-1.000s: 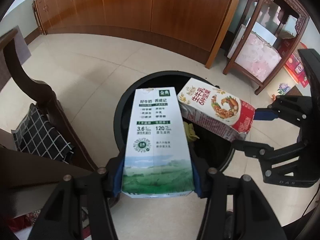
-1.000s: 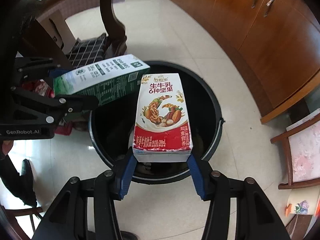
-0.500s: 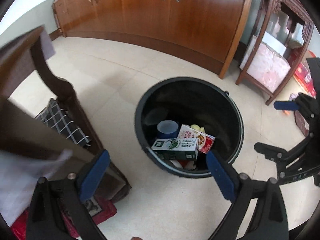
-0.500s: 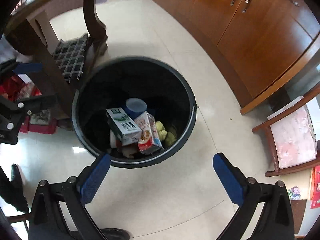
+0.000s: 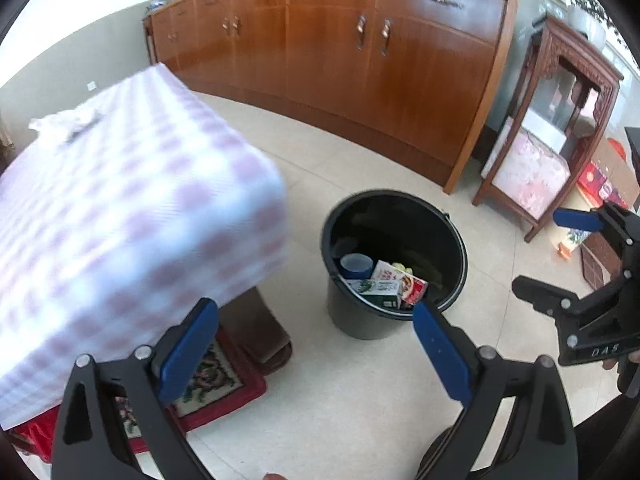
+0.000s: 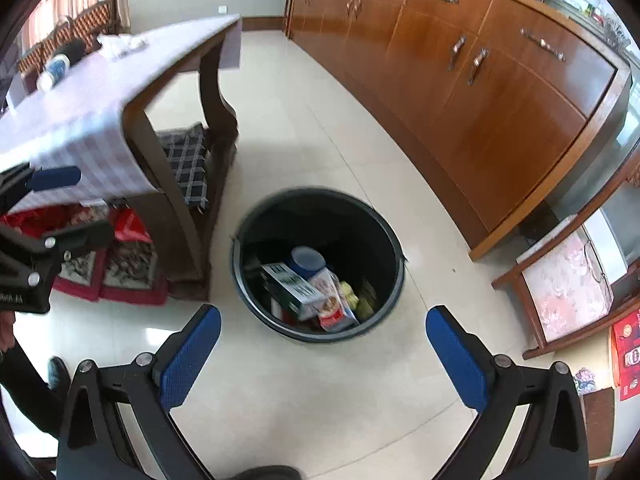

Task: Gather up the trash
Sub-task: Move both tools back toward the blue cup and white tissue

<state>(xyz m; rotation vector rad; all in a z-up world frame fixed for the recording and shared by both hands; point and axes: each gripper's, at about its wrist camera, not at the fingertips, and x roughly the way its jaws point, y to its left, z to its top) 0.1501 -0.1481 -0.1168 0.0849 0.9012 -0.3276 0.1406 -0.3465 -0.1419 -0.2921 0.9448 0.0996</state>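
A long wooden cabinet [image 6: 472,80] runs along the wall. Across the tiled floor [image 6: 320,400] from it stands a table with a checked cloth [image 6: 80,120], a plaid cushion [image 6: 188,160] and red mats [image 6: 120,264] beneath it. At the cabinet's end stands a carved chair with a pink seat [image 5: 528,172].

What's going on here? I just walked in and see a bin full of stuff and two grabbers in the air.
A person is collecting trash with a handheld gripper in each hand. Both the left gripper and the right gripper are open and hold nothing; their jaws have just opened. A green milk carton and a red nut-milk carton lie in the black bin on the floor, beside a blue cup. The table next to the bin still has some things on it.
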